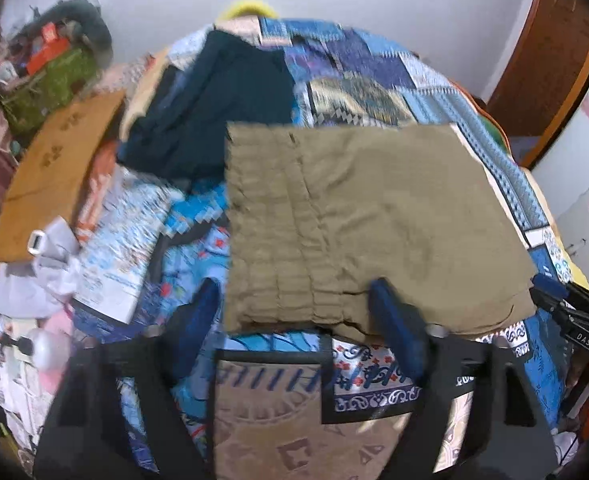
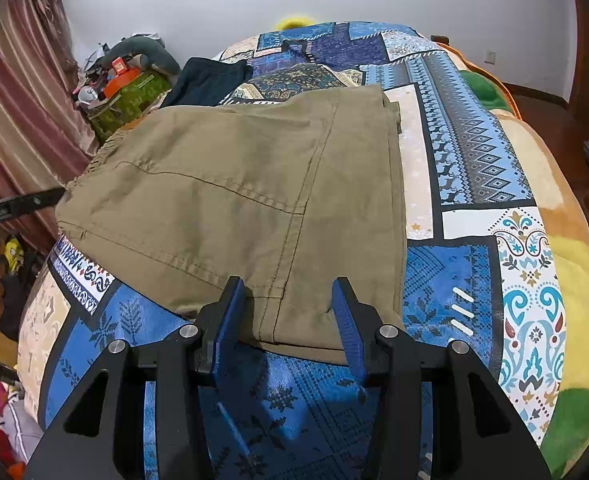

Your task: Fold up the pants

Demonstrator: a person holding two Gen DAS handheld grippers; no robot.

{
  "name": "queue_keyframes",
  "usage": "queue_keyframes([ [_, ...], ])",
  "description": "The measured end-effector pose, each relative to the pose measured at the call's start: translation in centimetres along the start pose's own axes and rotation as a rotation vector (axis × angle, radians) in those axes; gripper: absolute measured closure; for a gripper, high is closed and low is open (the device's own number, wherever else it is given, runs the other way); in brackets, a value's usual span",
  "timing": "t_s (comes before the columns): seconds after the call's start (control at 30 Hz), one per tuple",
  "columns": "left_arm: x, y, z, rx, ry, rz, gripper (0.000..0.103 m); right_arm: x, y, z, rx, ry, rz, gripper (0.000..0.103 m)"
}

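Note:
Olive-khaki pants lie folded in a flat rectangle on the patterned blue bedspread; they also show in the right wrist view. My left gripper is open, its blue fingers astride the near edge at the gathered waistband. My right gripper is open too, its fingers standing either side of the near folded edge, over the seam. Neither grips the cloth. The right gripper's tip shows at the right edge of the left wrist view.
A dark navy garment lies behind the pants, also in the right wrist view. A brown board, boxes and clutter sit left of the bed. A curtain hangs left. The bedspread extends right.

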State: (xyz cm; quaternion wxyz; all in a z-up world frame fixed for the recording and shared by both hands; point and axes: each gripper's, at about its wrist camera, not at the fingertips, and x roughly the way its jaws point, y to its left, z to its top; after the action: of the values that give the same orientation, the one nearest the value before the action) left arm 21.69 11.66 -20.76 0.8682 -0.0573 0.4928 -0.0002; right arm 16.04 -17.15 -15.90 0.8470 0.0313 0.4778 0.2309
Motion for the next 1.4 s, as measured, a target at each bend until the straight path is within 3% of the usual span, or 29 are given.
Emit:
queue_keyframes([
  [0.1, 0.2, -0.1, -0.3, -0.013, -0.018, -0.005, 0.052, 0.1, 0.1, 0.1, -0.001, 0.000, -0.001, 0.062],
  [0.2, -0.5, -0.3, -0.2, 0.006, -0.048, -0.006, 0.055, 0.0, -0.1, -0.1, 0.001, 0.000, -0.002, 0.062],
  [0.73, -0.1, 1.0, -1.2, 0.018, -0.032, -0.005, 0.048, -0.8, -0.3, -0.1, -0.018, 0.032, -0.006, 0.061],
  [0.87, -1.6, 1.4, -0.1, 0.031, -0.050, 0.011, 0.045, -1.6, -0.4, 0.9, -0.062, 0.037, -0.034, 0.060],
  [1.03, -2.5, 2.1, 2.3, 0.019, -0.089, 0.040, 0.043, -2.8, -1.2, 2.9, -0.085, -0.034, -0.090, 0.054],
  [1.4, 1.3, 2.8, 8.3, 0.012, -0.068, 0.071, 0.038, -1.1, -4.0, 9.2, -0.074, -0.125, -0.124, 0.053],
])
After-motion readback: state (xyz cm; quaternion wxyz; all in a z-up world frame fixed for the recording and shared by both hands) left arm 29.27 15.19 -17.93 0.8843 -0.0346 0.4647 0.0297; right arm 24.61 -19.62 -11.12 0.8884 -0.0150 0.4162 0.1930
